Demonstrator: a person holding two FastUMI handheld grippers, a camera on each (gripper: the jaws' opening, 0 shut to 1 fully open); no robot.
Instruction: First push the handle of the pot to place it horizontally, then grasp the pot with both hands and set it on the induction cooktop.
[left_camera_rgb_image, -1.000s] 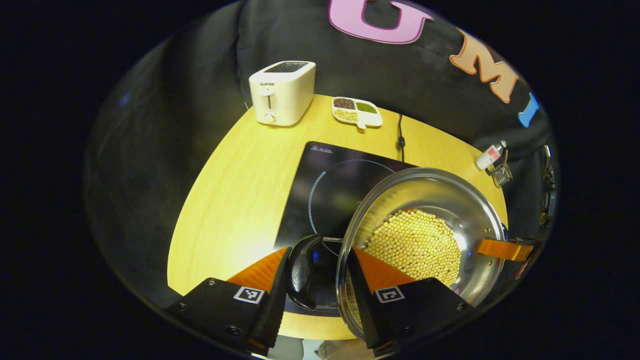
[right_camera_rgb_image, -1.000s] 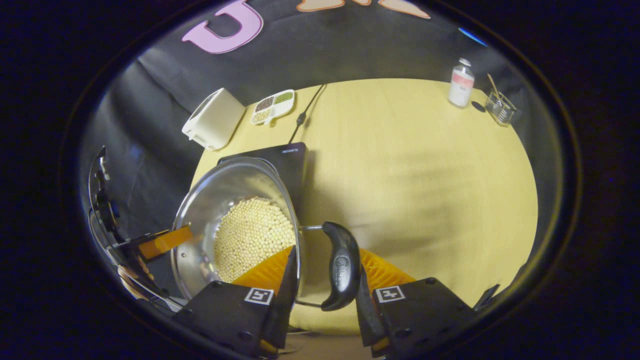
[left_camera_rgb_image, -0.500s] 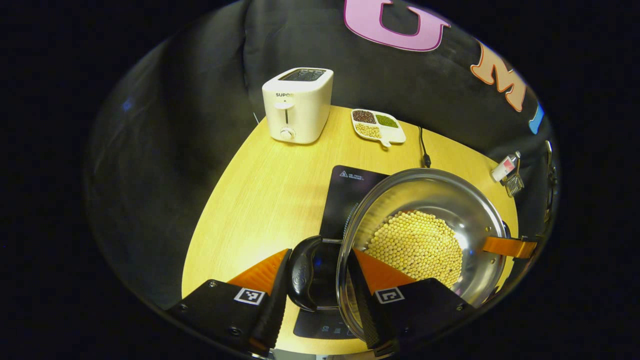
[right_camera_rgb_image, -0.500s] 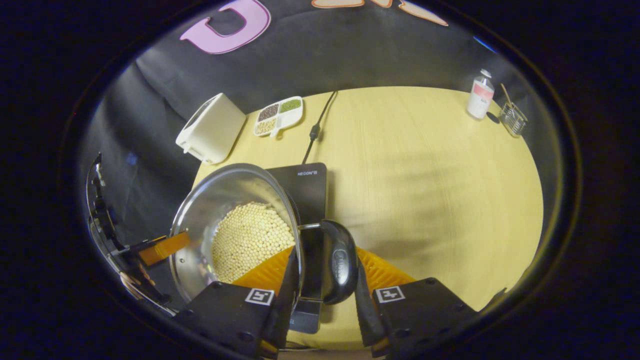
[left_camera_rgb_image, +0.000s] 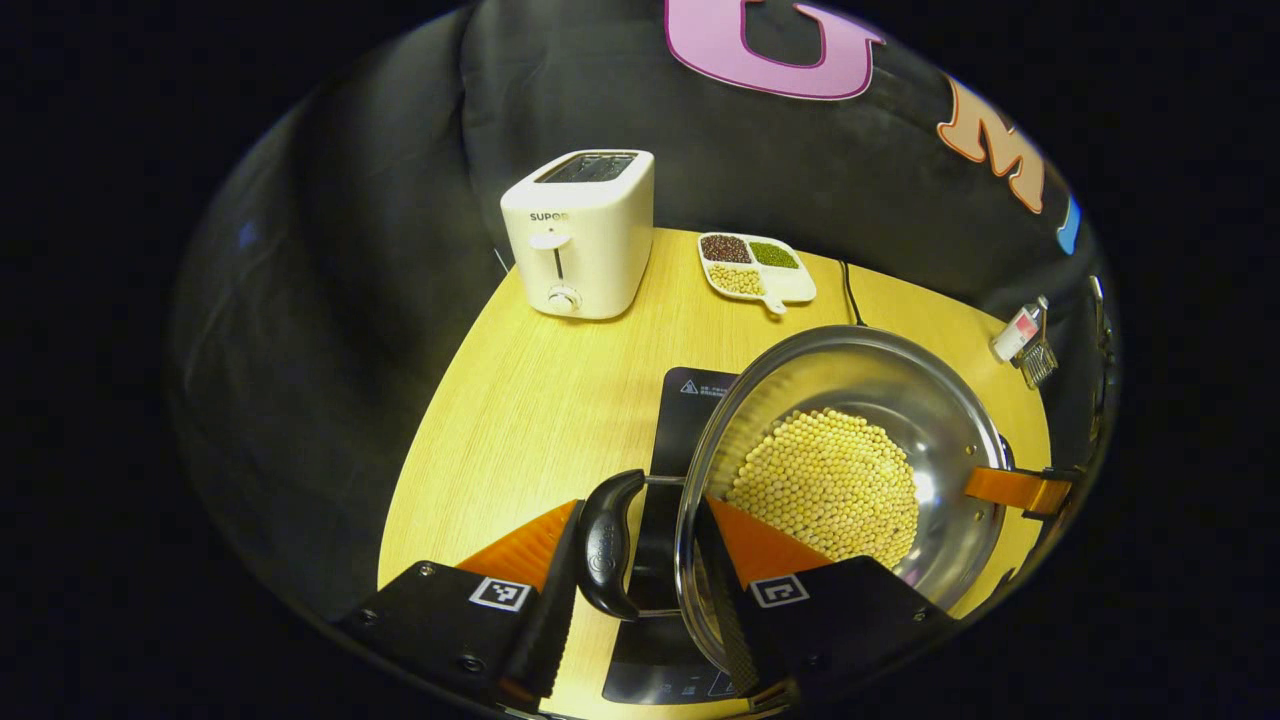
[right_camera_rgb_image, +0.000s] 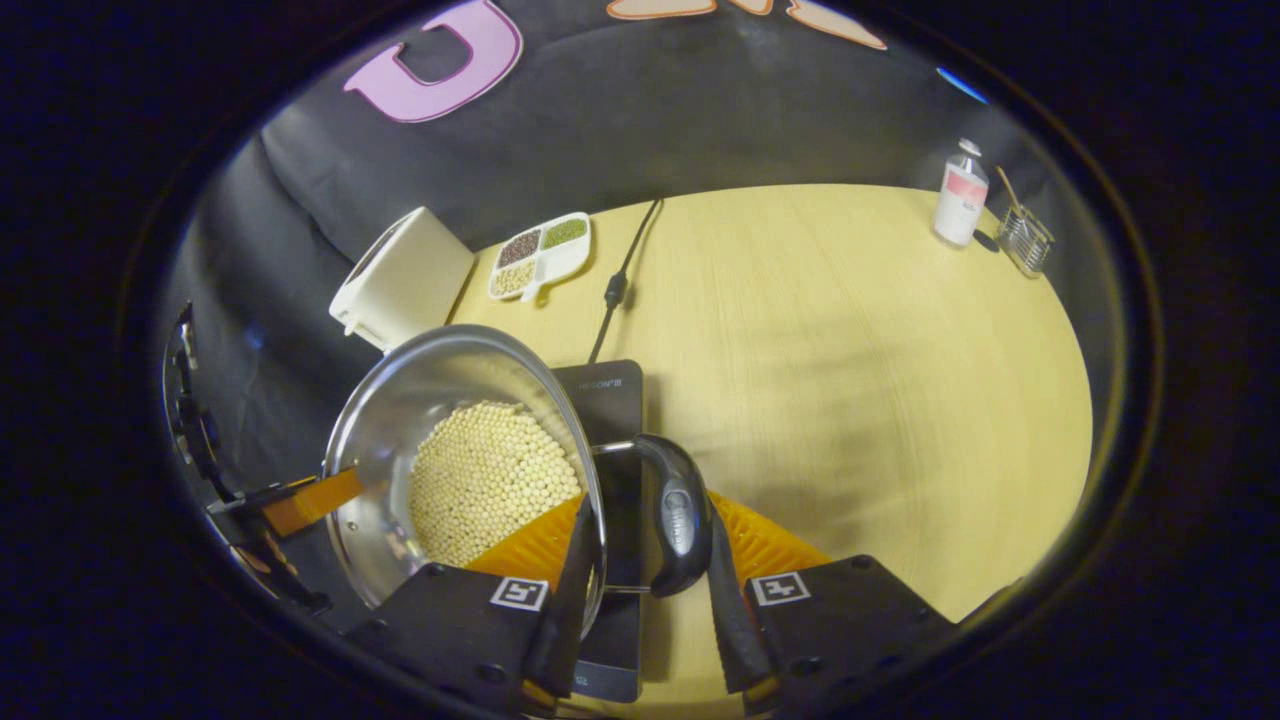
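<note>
The left gripper has its jaws closed on the pot's side handle and rim — one finger outside the handle, one inside the pot. The right gripper grips the opposite handle the same way. The pot, holding pale beans, is over the black induction cooktop; whether it rests on it I cannot tell. On the desk, a toaster sits at eleven o'clock in the left gripper view, a divided dish at twelve — a bottle at one in the right gripper view.
</note>
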